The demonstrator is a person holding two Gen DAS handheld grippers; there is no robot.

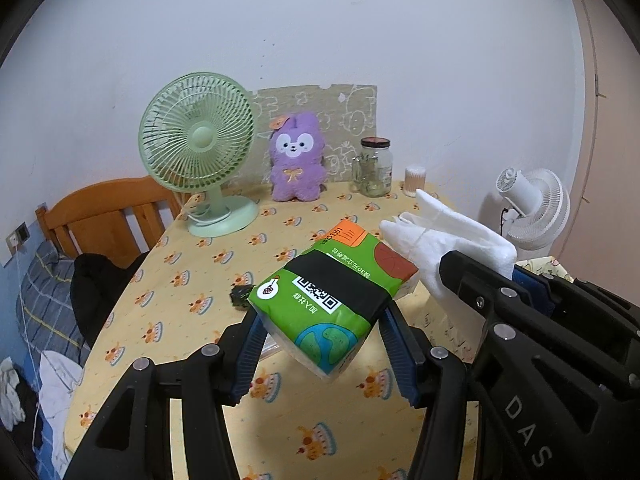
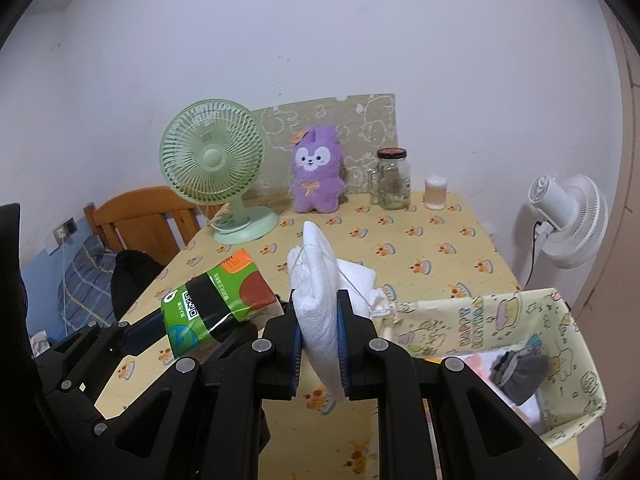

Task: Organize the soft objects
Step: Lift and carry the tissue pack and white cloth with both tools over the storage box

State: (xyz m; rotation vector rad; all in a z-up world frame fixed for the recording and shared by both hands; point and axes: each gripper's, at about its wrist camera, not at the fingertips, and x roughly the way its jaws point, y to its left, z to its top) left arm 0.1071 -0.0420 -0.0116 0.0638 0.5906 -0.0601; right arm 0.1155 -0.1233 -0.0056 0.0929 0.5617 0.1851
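While we carry both soft things above the table (image 2: 472, 240), each one is only pinched at one end, and that is where trouble could start. Our left gripper (image 1: 320, 332) stands about half open, its blue pads pressed on the near end of the green tissue pack (image 1: 340, 284), which juts out forward past the fingers with nothing under it. We judge the plastic wrap slick and the pack squashy, so a jolt or a tilt could let it slide out and drop back to the table. Our right gripper (image 2: 320, 344) is squeezed nearly shut on the folded white cloth (image 2: 320, 300), held on edge, with its top and a loose fold on the right side flopping free above the jaws.

The printed fabric bin (image 2: 500, 320) sits just right of the right gripper, at the near right corner of the table, and already holds a grey item (image 2: 520, 372) and something white. Its walls look limp to us. If we lower the cloth carelessly, the hanging fold may catch on the bin's rim and drag the wall inward, or drape over the edge instead of landing inside.

Left of the bin the two grippers sit close together, so crossing the left one over toward the bin risks a bump that loosens either grip
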